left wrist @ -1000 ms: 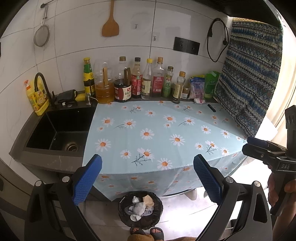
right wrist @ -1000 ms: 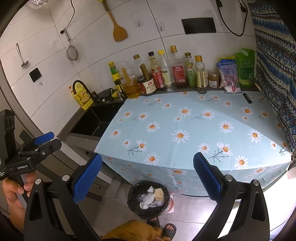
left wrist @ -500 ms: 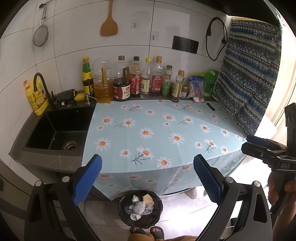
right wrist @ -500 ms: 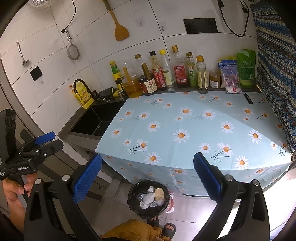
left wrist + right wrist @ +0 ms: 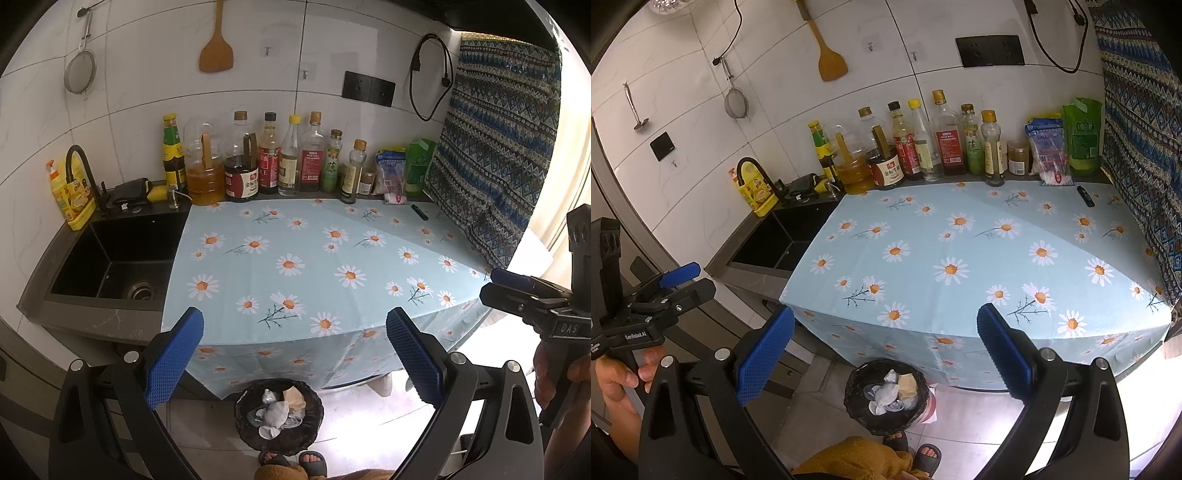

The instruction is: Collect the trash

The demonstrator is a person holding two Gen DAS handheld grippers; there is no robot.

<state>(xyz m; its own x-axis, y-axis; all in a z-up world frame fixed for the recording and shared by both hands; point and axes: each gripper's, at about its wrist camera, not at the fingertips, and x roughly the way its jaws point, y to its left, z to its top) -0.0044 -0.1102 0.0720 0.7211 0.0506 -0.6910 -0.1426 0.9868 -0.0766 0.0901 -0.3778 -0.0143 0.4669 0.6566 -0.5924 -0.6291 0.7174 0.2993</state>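
Note:
A black trash bin (image 5: 279,415) stands on the floor in front of the counter, with crumpled white paper and a tan scrap inside; it also shows in the right wrist view (image 5: 886,396). My left gripper (image 5: 294,354) is open and empty, held above the bin. My right gripper (image 5: 885,350) is open and empty, also above the bin. The right gripper shows from the side in the left wrist view (image 5: 524,299); the left gripper shows in the right wrist view (image 5: 670,291). The daisy-print cloth (image 5: 314,266) covers the counter.
A row of sauce and oil bottles (image 5: 258,162) lines the back wall. A black sink (image 5: 110,266) lies at the left. A small black lighter-like object (image 5: 420,212) lies at the back right. A patterned cloth (image 5: 495,158) hangs at the right. Feet in sandals (image 5: 291,461) stand by the bin.
Both grippers have drifted slightly; the scene shifts a little in both views. Nothing was picked up or released.

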